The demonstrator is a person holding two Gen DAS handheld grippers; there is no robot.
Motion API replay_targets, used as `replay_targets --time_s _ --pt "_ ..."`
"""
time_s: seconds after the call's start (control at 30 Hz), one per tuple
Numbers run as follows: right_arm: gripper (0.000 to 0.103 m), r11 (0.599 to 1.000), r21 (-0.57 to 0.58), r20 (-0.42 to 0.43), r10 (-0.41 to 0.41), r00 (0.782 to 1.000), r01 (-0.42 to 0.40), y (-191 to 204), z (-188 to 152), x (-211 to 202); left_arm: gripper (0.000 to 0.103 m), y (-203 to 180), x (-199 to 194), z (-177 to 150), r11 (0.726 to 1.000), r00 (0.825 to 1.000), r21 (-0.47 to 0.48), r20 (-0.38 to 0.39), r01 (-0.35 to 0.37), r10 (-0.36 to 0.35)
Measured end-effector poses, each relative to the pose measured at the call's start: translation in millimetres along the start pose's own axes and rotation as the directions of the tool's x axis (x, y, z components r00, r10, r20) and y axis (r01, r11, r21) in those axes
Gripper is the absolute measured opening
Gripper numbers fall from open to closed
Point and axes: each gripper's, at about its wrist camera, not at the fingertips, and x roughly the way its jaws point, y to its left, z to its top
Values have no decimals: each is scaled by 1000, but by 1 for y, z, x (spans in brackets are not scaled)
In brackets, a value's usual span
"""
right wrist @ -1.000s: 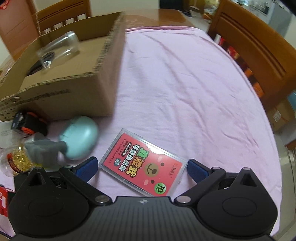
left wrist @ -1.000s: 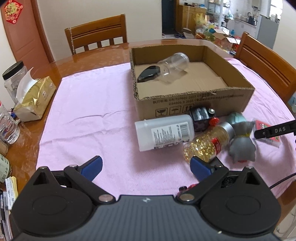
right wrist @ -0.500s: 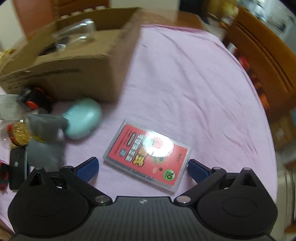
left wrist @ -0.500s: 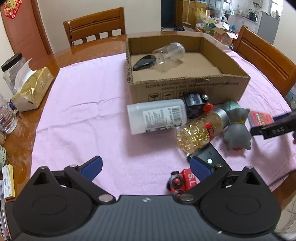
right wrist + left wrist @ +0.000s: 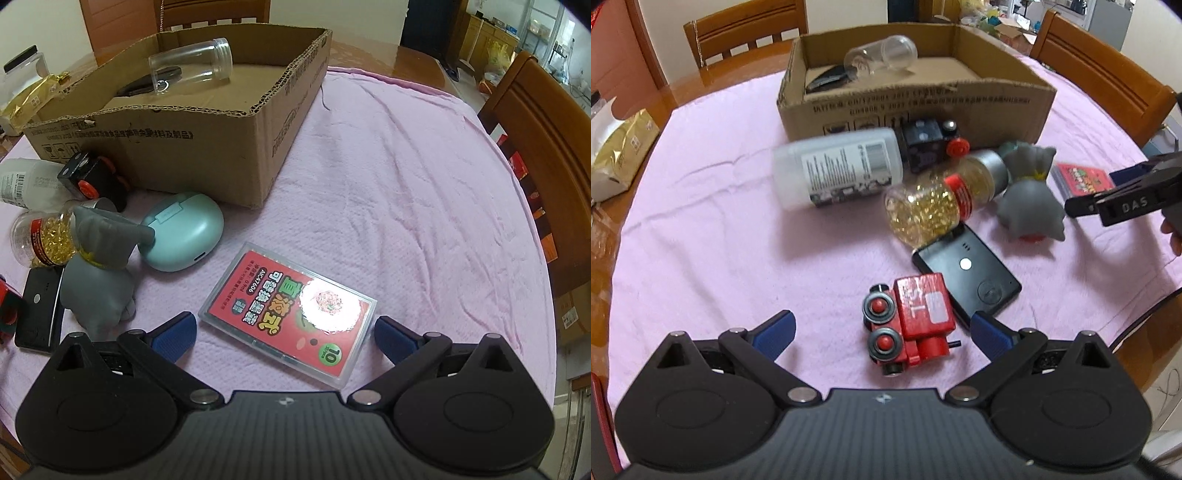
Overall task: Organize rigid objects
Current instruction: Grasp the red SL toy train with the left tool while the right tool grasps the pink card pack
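Observation:
My left gripper (image 5: 882, 330) is open over the pink cloth, with a red toy train (image 5: 910, 323) lying between its fingers, untouched. Beyond the train lie a black flat device (image 5: 971, 273), a bottle of gold capsules (image 5: 942, 199), a white bottle (image 5: 838, 166), a black cube (image 5: 925, 146) and a grey plush toy (image 5: 1030, 199). My right gripper (image 5: 282, 336) is open around the near end of a red card case (image 5: 291, 310). A teal earbud case (image 5: 183, 230) lies left of the card case. The cardboard box (image 5: 207, 147) holds a clear jar (image 5: 192, 66) and a dark object (image 5: 827, 77).
Wooden chairs (image 5: 1104, 74) stand at the far and right sides of the round table. A gold bag (image 5: 617, 155) sits at the table's left edge. The pink cloth (image 5: 406, 184) right of the box is bare. The right gripper shows in the left wrist view (image 5: 1123, 199).
The left gripper has pulled back and lowered, bringing the red train and black device into view between its fingers. The right gripper has shifted and now frames the card case more squarely.

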Motion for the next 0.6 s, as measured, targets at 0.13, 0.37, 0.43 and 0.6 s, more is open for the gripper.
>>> replay_targets --time_s 0.13,0.37,0.43,0.6 --pt "103 1000 -2 15 1 1000 -1 0 -3 -2 99 4 2 -4 1000 1000 -11 0 -19 19" --pt "103 1000 -2 43 1 999 -1 0 -9 -4 68 11 3 -7 999 999 -10 -3 -34 34" --pt "103 1000 1 46 0 999 0 1 -10 -5 67 12 3 -5 999 999 -11 10 -30 30" --pt "103 1000 14 39 -8 999 7 2 -8 -5 64 6 10 3 998 999 61 34 -24 22"
